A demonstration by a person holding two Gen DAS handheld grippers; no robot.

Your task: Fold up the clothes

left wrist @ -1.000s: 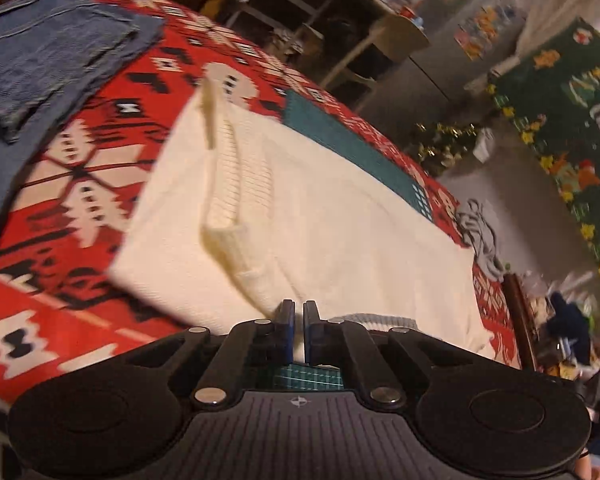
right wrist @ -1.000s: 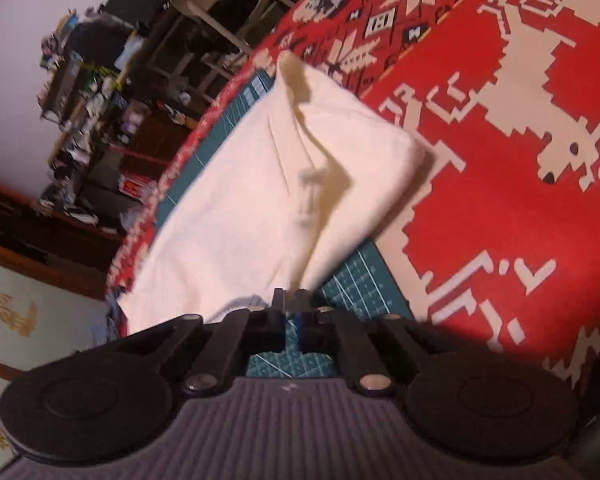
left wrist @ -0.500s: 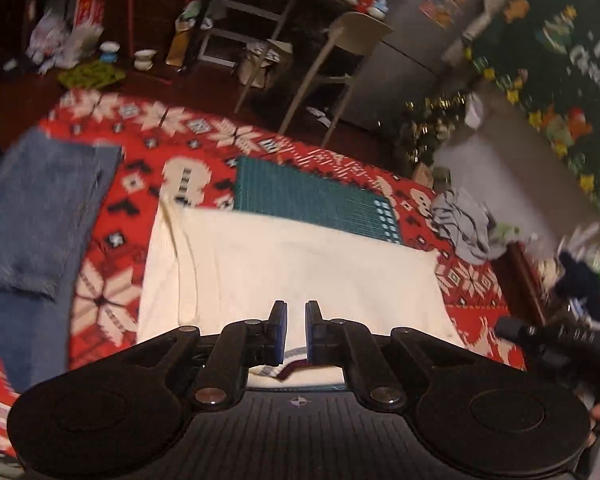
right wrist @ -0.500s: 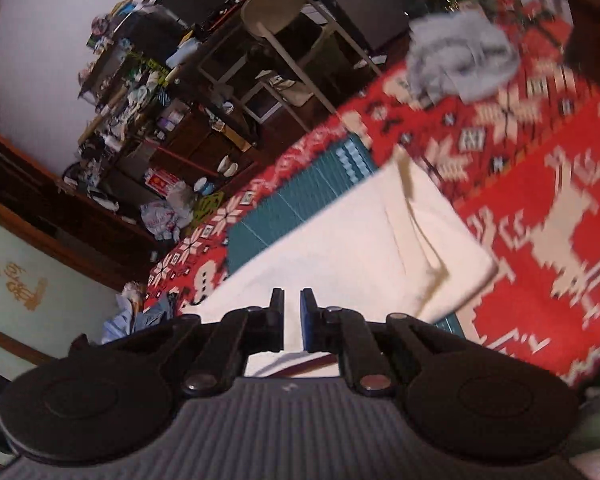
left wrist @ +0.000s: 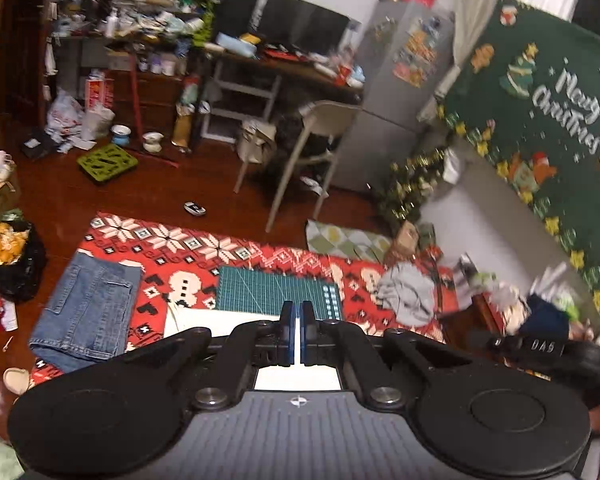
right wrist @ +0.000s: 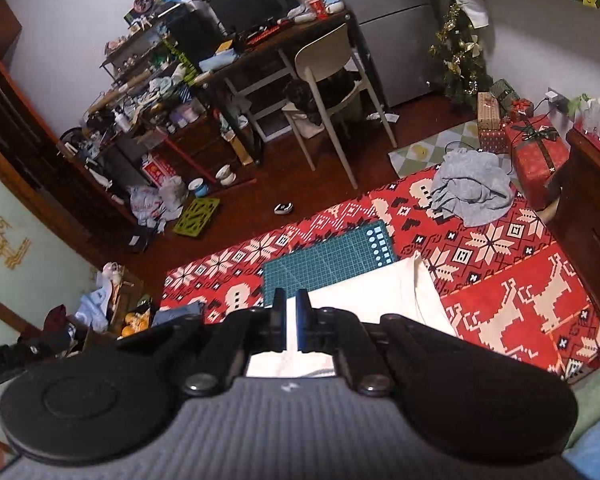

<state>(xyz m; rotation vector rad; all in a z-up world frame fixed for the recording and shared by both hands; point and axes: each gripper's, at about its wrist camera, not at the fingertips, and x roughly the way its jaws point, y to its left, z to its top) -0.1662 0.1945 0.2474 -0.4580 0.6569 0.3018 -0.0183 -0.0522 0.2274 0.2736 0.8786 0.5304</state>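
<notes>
A folded white sweater (left wrist: 220, 322) lies flat on the red patterned rug (left wrist: 172, 240), partly over a green cutting mat (left wrist: 268, 290). My left gripper (left wrist: 294, 308) hangs high above its near edge. Its jaws are closing to a thin slit with nothing between them; the white in the slit is the sweater far below. In the right wrist view the sweater (right wrist: 380, 292) shows a folded sleeve edge at its right side. My right gripper (right wrist: 291, 296) is also high above it, its jaws closing and empty. Folded blue jeans (left wrist: 88, 312) lie left of the sweater, and a crumpled grey garment (right wrist: 468, 192) at the rug's far right.
Beyond the rug (right wrist: 500, 312) stand a beige chair (right wrist: 328, 76), a cluttered desk (left wrist: 284, 60) and a grey fridge (left wrist: 396, 92). Wrapped gift boxes (right wrist: 536, 152) and a small Christmas tree (right wrist: 460, 48) are at the right. A black bag of oranges (left wrist: 12, 256) sits left.
Both grippers have risen far above the sweater, which stays flat on the rug. The views widened from close on the cloth to the whole room. The jaws narrowed slightly.
</notes>
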